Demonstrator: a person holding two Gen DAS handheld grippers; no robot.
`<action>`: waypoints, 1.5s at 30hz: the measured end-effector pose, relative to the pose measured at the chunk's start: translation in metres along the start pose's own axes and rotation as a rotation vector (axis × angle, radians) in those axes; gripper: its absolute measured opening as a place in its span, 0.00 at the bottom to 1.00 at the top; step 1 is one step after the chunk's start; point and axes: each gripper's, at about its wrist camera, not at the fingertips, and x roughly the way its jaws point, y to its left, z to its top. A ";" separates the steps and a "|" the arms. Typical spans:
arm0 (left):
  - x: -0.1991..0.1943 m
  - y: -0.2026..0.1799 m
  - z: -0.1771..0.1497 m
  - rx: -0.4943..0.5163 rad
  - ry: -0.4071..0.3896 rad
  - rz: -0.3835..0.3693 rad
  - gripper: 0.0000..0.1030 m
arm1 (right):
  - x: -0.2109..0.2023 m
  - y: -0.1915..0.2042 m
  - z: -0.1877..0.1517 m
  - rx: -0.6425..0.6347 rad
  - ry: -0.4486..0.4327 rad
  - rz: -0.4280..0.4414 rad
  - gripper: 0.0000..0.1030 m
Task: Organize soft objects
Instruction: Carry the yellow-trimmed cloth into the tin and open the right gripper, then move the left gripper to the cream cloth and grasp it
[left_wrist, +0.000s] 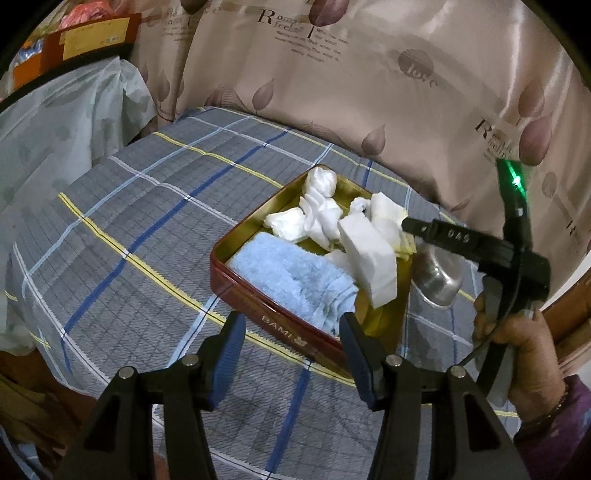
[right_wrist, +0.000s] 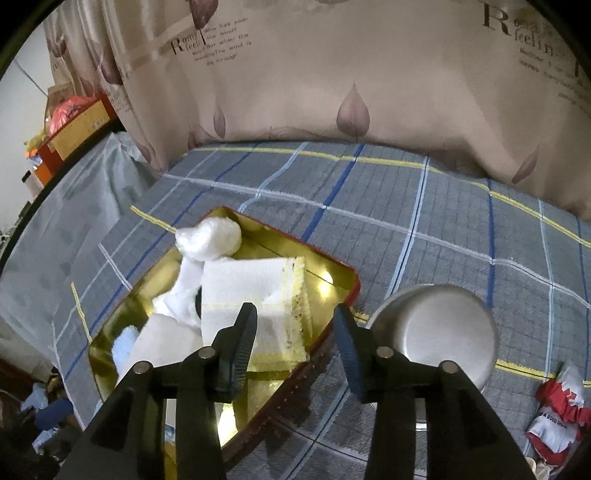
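Right gripper (right_wrist: 295, 325) is hovering spread over the white napkin (right_wrist: 255, 291) lying in the tin (right_wrist: 332, 325); left gripper (left_wrist: 291, 332) is waiting spread and empty.

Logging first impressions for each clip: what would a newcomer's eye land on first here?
Probably the red tin with the gold inside, sitting on the grey plaid bedspread and heaped with white soft pieces beside a folded light blue towel. Next, the right tool poised open above the tin, over a white cloth with a yellow border. An empty metal bowl sits just right of the tin.
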 end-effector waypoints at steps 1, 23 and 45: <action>0.001 -0.001 0.000 0.006 0.002 0.004 0.53 | -0.001 0.000 0.001 0.001 -0.003 0.000 0.40; 0.007 -0.016 -0.007 0.129 0.000 0.127 0.53 | -0.137 -0.051 -0.086 0.060 -0.270 -0.040 0.60; 0.020 -0.106 -0.068 0.407 0.071 0.128 0.53 | -0.209 -0.288 -0.269 0.453 -0.162 -0.567 0.78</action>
